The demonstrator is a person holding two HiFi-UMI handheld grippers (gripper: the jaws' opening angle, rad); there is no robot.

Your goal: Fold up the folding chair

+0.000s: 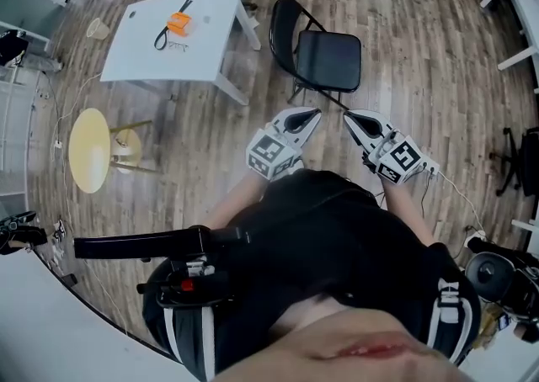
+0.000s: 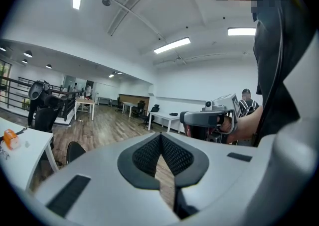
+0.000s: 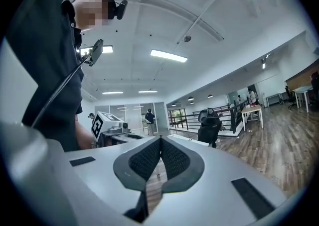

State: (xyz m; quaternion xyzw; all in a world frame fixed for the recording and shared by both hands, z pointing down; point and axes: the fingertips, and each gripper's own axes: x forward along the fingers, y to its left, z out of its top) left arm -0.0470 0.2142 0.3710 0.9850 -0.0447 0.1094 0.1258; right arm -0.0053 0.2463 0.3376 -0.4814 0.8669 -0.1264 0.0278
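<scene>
**Chair stands unfolded ahead, both grippers closed and empty**

The folding chair [image 1: 327, 61] stands open on the wood floor [image 1: 404, 52] at your 12 o'clock. Its black seat lies flat, and its curved backrest rises on the seat's 9 o'clock side. It is near your two grippers but clear of them — nothing touches it.

Your left gripper [image 1: 312, 112] and right gripper [image 1: 349, 116] are held side by side in front of your body, tips aimed toward the chair. In each gripper view the ribbed fingers meet at their tips with nothing between them, so both are pressed together and hold nothing.

At your 10 o'clock, beyond the chair's backrest, a white counter [image 1: 143, 52] carries a small orange object [image 1: 178, 23] and a black strap [image 1: 160, 36]. A round yellow stool [image 1: 88, 150] stands at your 9 o'clock, well apart from the chair. An office chair [image 1: 515, 157] sits at the 3 o'clock edge of the head view.
</scene>
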